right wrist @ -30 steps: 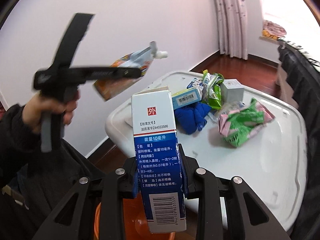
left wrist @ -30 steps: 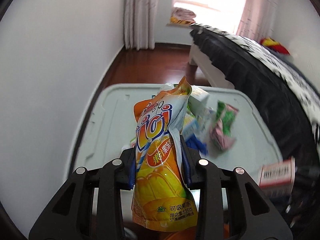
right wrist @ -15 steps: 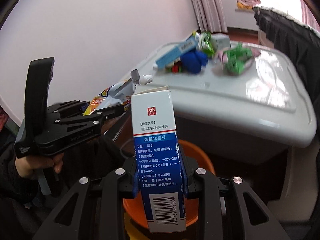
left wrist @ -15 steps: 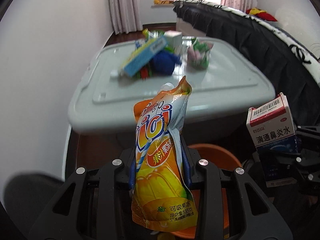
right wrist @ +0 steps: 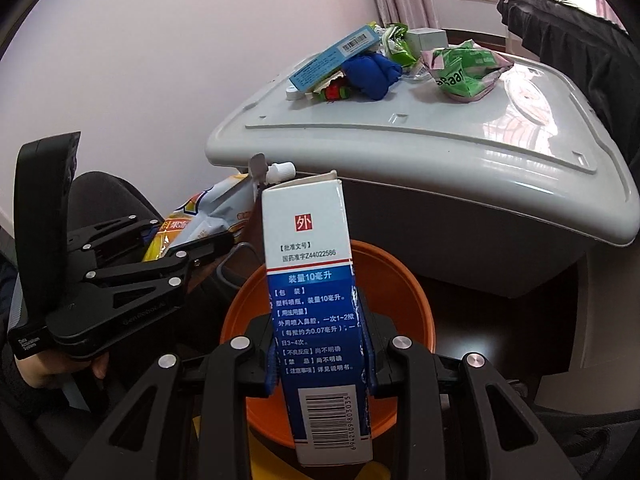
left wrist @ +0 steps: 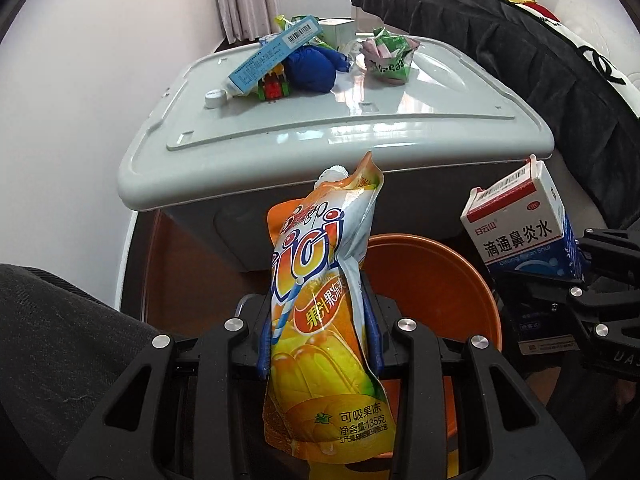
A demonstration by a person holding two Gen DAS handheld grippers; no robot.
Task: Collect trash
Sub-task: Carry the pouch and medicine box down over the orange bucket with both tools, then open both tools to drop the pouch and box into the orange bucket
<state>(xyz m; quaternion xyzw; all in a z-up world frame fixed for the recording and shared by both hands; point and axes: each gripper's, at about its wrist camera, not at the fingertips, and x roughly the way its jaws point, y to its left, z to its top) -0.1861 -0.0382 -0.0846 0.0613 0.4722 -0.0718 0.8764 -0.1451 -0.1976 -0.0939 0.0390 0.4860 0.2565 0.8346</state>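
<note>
Item 1: jelly pouch (left wrist: 320, 320), orange and white, with a capped spout. Held in the left gripper (left wrist: 318, 340); the jaws are closed on its middle, pads pressing both flat sides. Its long axis runs out along the fingers, spout end farthest from the jaws.

Item 2: medicine box (right wrist: 320, 320), blue and white, tall and narrow. Held in the right gripper (right wrist: 322, 354); the jaws are closed on its lower half, long axis likewise running forward, opened top flap farthest out.

Item 3: orange bucket (right wrist: 416, 304), round, open-topped, on the floor. It lies directly beyond and beneath both sets of jaws. In the right wrist view the box stands squarely over the bucket's mouth; in the left wrist view the pouch sits over the bucket's near-left rim. Judgement: the right gripper is the better centred for a drop; the left may want a small shift toward the middle, or the pouch could catch the rim.

Item 4: grey storage bin lid (left wrist: 400, 128), serving as the desk, beyond the bucket and well ahead of the jaws. Remaining trash on it: long blue carton (left wrist: 276, 54), blue cloth bundle (left wrist: 312, 72), green wrapper (left wrist: 390, 56), white cap (left wrist: 215, 98), a small pale box (left wrist: 336, 30).

Status, judged: two pieces ready for release; several left to collect.
</note>
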